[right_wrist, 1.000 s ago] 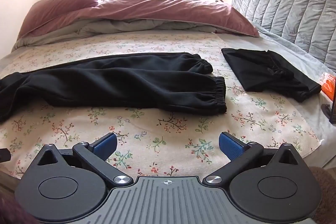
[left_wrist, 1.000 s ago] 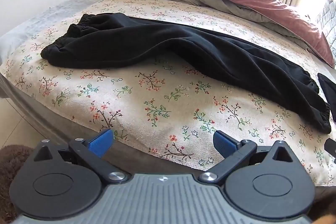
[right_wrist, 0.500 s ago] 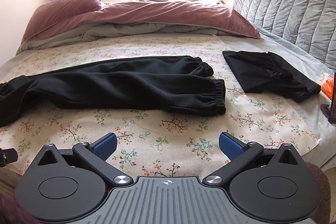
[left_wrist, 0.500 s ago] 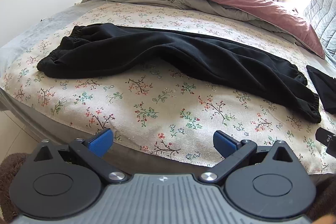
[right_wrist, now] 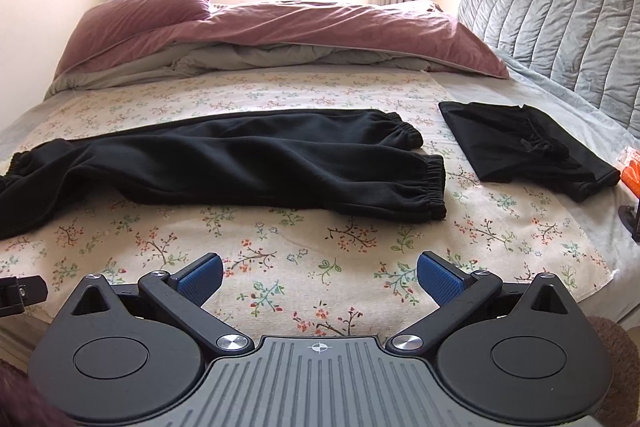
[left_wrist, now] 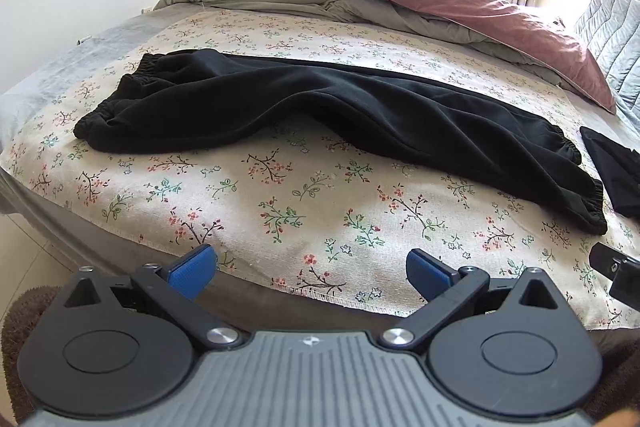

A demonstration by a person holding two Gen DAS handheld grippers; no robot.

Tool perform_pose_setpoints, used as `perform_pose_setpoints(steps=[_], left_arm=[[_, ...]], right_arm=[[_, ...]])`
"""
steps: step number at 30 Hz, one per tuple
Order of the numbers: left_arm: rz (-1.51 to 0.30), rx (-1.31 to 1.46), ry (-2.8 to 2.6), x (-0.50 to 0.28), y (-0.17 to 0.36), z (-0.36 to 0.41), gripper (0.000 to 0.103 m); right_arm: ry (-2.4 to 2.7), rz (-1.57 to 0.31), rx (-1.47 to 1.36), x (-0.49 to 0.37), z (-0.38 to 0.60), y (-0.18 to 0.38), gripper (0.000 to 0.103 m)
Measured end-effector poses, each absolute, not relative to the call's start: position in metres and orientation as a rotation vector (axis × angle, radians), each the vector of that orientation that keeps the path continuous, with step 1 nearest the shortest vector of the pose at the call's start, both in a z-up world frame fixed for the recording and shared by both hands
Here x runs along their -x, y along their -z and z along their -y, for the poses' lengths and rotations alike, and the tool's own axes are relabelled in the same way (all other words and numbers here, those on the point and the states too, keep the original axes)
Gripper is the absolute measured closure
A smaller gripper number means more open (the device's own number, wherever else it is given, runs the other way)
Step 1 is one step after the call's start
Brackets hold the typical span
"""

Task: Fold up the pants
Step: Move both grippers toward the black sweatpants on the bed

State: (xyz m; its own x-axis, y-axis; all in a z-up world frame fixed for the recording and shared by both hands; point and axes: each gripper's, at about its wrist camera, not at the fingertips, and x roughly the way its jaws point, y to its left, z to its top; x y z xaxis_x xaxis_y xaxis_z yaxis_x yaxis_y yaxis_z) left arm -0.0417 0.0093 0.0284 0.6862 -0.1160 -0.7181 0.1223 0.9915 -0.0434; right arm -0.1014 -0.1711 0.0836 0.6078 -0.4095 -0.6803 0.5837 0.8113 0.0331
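Note:
Black sweatpants (left_wrist: pixel 320 107) lie stretched across a floral sheet (left_wrist: pixel 280 195) on the bed, waistband at the left, cuffed leg ends at the right. They also show in the right wrist view (right_wrist: pixel 248 163), the two cuffs at the right. My left gripper (left_wrist: pixel 312 267) is open and empty, hovering at the bed's front edge, well short of the pants. My right gripper (right_wrist: pixel 318 277) is open and empty, low over the sheet in front of the cuffs.
A second folded black garment (right_wrist: pixel 524 151) lies right of the pants. A mauve duvet (right_wrist: pixel 304 31) and pillow (right_wrist: pixel 136 15) are piled at the back. A grey quilted headboard (right_wrist: pixel 560 19) stands at the right. An orange item (right_wrist: pixel 632 175) sits at the right edge.
Both grippers have drawn back and risen a little; the pants sit farther off and more of the bed shows. The pants have not moved. Both grippers stayed open.

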Motion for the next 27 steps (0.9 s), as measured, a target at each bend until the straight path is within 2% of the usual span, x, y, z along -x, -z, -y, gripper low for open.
perform_pose_setpoints(steps=[17,27], left_arm=[[-0.804,-0.022,0.147,0.041,-0.027,-0.012,0.0],[-0.79,0.013,0.151,0.013,-0.032,-0.016,0.0]], right_arm=[[0.555,-0.723,-0.282,0.095,0.172,-0.068,0.0],[0.53,-0.762,-0.274,0.065,0.171,-0.062,0.0]])
